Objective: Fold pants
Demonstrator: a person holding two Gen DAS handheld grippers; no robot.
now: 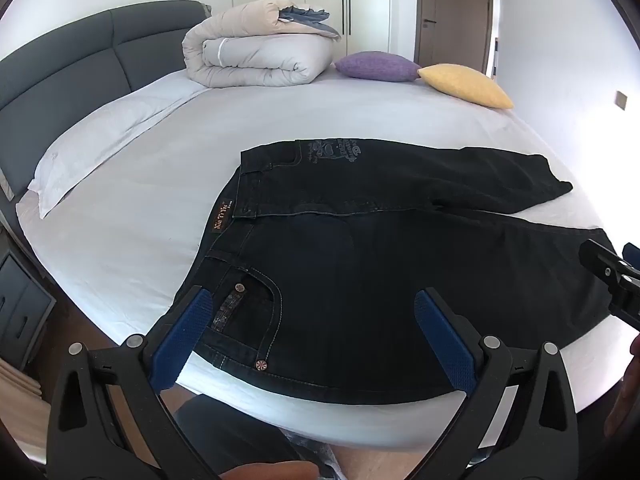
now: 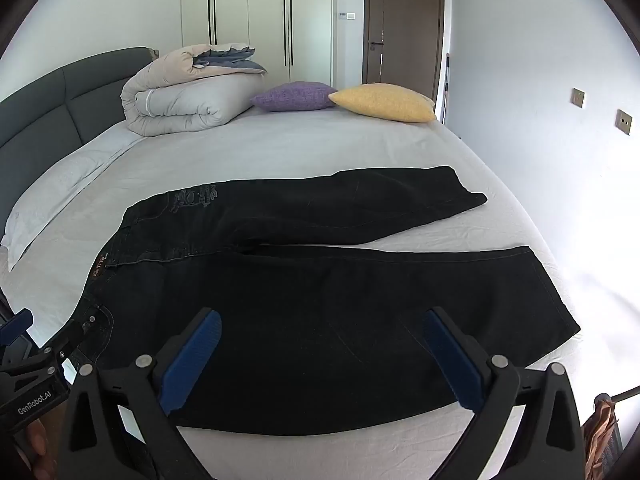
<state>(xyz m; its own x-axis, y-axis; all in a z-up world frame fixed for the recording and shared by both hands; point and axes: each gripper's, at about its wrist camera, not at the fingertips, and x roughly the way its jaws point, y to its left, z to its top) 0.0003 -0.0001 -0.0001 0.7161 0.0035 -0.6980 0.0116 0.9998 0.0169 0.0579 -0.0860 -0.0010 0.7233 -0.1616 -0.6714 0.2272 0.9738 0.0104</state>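
Dark blue jeans (image 1: 360, 260) lie spread flat on the white bed sheet, waistband to the left, the two legs running right and apart. They also show in the right wrist view (image 2: 320, 300). My left gripper (image 1: 312, 304) is open and empty, its blue pads (image 1: 188, 332) hovering over the near waist and front pocket. My right gripper (image 2: 320, 324) is open and empty over the near leg; it also shows at the right edge of the left wrist view (image 1: 612, 276). The left gripper shows at the lower left of the right wrist view (image 2: 32, 360).
The bed (image 2: 280, 144) has a grey headboard (image 1: 60, 68) on the left, a white pillow (image 1: 100, 140), a rolled duvet (image 1: 256, 48), a purple cushion (image 1: 376, 66) and a yellow cushion (image 1: 468, 84) at the far side. The near bed edge lies under the grippers.
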